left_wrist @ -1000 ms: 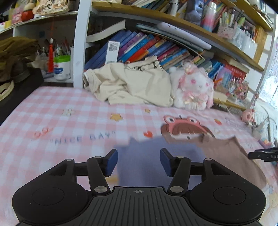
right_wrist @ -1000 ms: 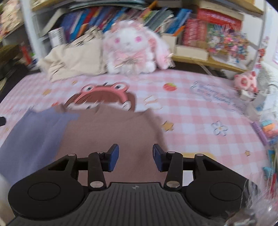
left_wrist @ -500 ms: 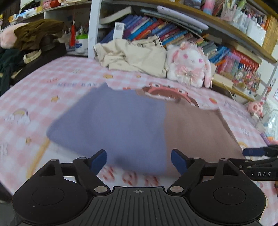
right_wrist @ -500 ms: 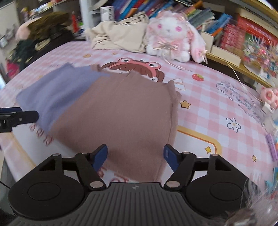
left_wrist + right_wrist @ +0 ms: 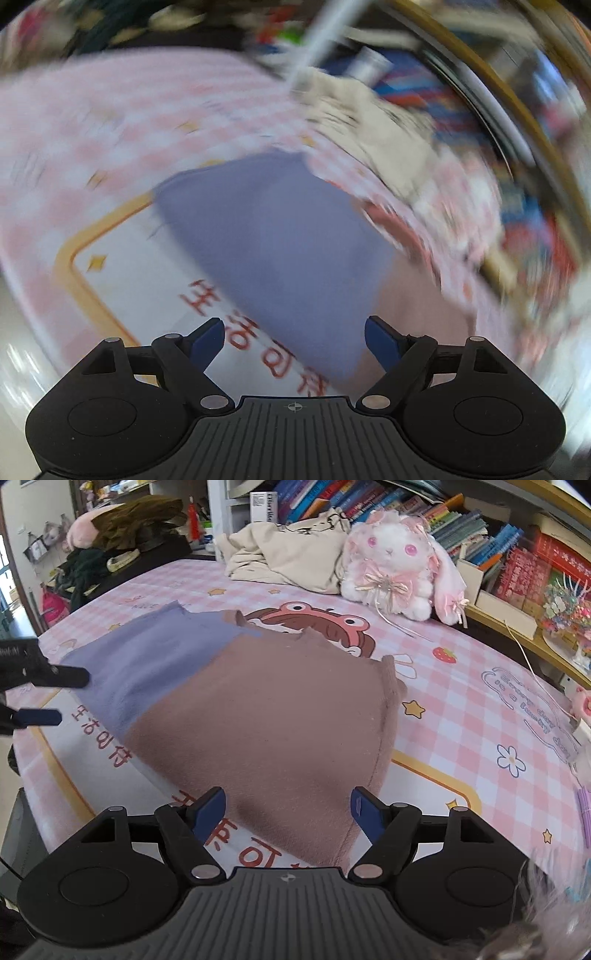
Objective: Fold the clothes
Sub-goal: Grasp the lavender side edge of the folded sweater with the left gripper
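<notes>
Two claws spread, gripping nothing: left claw (image 5: 294, 334) and right claw (image 5: 287, 809) both just opened, poised at near edge of purple-and-brown garment (image 5: 258, 716).

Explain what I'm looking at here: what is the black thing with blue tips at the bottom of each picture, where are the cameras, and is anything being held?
A person holds one hand-operated gripper per hand; a fisheye camera on each looks forward along its two blue-tipped fingers. The blurred picture is from the left gripper, the sharp one from the right gripper, which also shows the left one at its left edge. Both have just been opening and now stand open, gripping nothing. On the pink checked bed cover lies a flat purple-and-brown soft garment. Behind it sit a crumpled cream garment and a white-and-pink plush rabbit, before bookshelves.
</notes>
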Available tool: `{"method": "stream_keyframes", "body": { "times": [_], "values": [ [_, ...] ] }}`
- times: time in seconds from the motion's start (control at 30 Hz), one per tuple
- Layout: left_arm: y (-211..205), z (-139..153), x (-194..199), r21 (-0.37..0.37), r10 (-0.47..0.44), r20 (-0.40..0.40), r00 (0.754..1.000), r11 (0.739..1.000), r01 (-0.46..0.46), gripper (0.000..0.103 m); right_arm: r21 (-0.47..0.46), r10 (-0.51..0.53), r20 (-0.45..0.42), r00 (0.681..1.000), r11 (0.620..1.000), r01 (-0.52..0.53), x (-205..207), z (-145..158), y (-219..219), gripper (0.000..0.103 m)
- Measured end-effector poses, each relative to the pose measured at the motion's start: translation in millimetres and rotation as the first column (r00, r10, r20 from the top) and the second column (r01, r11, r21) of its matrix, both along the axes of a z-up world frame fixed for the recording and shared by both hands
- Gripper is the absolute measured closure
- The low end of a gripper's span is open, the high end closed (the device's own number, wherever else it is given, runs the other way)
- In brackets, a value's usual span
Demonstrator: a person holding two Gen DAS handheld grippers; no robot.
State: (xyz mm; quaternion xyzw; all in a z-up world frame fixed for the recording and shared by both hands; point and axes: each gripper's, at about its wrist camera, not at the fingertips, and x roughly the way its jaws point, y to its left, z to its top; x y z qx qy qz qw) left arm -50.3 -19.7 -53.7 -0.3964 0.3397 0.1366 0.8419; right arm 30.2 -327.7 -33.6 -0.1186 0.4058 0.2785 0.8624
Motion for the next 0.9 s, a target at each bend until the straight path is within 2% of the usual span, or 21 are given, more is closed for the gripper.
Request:
{"method": "stream_keyframes", "body": {
  "times": [0.07, 0.2, 0.3, 0.37, 0.43, 0.47, 0.53, 0.57, 0.6, 0.67, 0.7, 0.73, 0.8, 0.87, 0.9],
  "values": [
    [19.7, -12.8, -0.9, -0.095, 0.078, 0.007, 0.997, 0.993, -0.077, 0.023, 0.001, -0.006, -0.002, 1.0, 1.0, 0.006, 1.5, 1.4, 1.0, 0.031],
    [47.6, -34.2, 6.0, -0.238, 0.187, 0.011, 0.982, 0.955, -0.18, 0.031, -0.008, -0.036, 0.008, 0.999, 0.999, 0.036, 4.3, 3.0, 5.0, 0.033],
    [60.1, -39.6, 13.6, -0.301, 0.243, 0.027, 0.97, 0.927, -0.224, 0.031, -0.035, -0.073, 0.006, 0.997, 0.997, 0.073, 5.1, 2.4, 7.6, 0.036],
    [65.9, -41.0, 18.1, -0.323, 0.27, 0.028, 0.962, 0.914, -0.247, 0.031, -0.058, -0.106, 0.001, 0.994, 0.993, 0.106, 6.6, 0.7, 9.0, 0.044],
    [72.5, -41.6, 22.0, -0.342, 0.29, 0.026, 0.957, 0.902, -0.264, 0.031, -0.076, -0.142, -0.011, 0.99, 0.987, 0.141, 8.4, -2.2, 9.5, 0.048],
    [75.4, -41.7, 24.5, -0.343, 0.291, 0.024, 0.956, 0.901, -0.266, 0.032, -0.085, -0.16, -0.016, 0.987, 0.984, 0.158, 9.3, -3.6, 9.7, 0.05],
    [80.7, -41.9, 29.9, -0.336, 0.285, 0.02, 0.958, 0.905, -0.262, 0.041, -0.099, -0.184, -0.027, 0.983, 0.979, 0.18, 10.0, -7.3, 10.9, 0.052],
    [83.0, -42.3, 32.2, -0.329, 0.28, 0.012, 0.96, 0.908, -0.26, 0.054, -0.11, -0.192, -0.032, 0.981, 0.976, 0.188, 10.0, -9.6, 12.6, 0.053],
    [85.1, -43.3, 34.6, -0.318, 0.273, -0.004, 0.962, 0.912, -0.26, 0.071, -0.118, -0.2, -0.037, 0.979, 0.974, 0.194, 10.3, -11.5, 14.4, 0.053],
    [91.1, -46.7, 37.4, -0.315, 0.247, -0.03, 0.968, 0.917, -0.244, 0.09, -0.126, -0.213, -0.042, 0.976, 0.97, 0.206, 10.8, -13.9, 18.7, 0.053],
    [93.3, -45.1, 37.5, -0.313, 0.232, -0.025, 0.972, 0.922, -0.228, 0.095, -0.131, -0.217, -0.043, 0.975, 0.969, 0.21, 11.2, -14.6, 20.8, 0.053],
    [93.2, -37.1, 36.6, -0.287, 0.209, 0.003, 0.978, 0.937, -0.199, 0.095, -0.135, -0.219, -0.043, 0.975, 0.968, 0.212, 11.6, -14.8, 23.7, 0.054],
    [91.8, -13.2, 35.1, -0.183, 0.133, 0.091, 0.987, 0.976, -0.114, 0.095, -0.121, -0.209, -0.053, 0.976, 0.972, 0.202, 12.2, -13.5, 31.1, 0.054],
    [97.7, 2.8, 32.1, -0.111, 0.083, 0.145, 0.986, 0.992, -0.067, 0.095, -0.095, -0.164, -0.072, 0.984, 0.983, 0.157, 11.9, -11.6, 42.1, 0.057],
    [107.6, 1.2, 31.1, -0.116, 0.082, 0.149, 0.985, 0.991, -0.065, 0.094, -0.093, -0.132, -0.072, 0.989, 0.988, 0.125, 10.5, -11.0, 49.5, 0.057]
  ]
}}
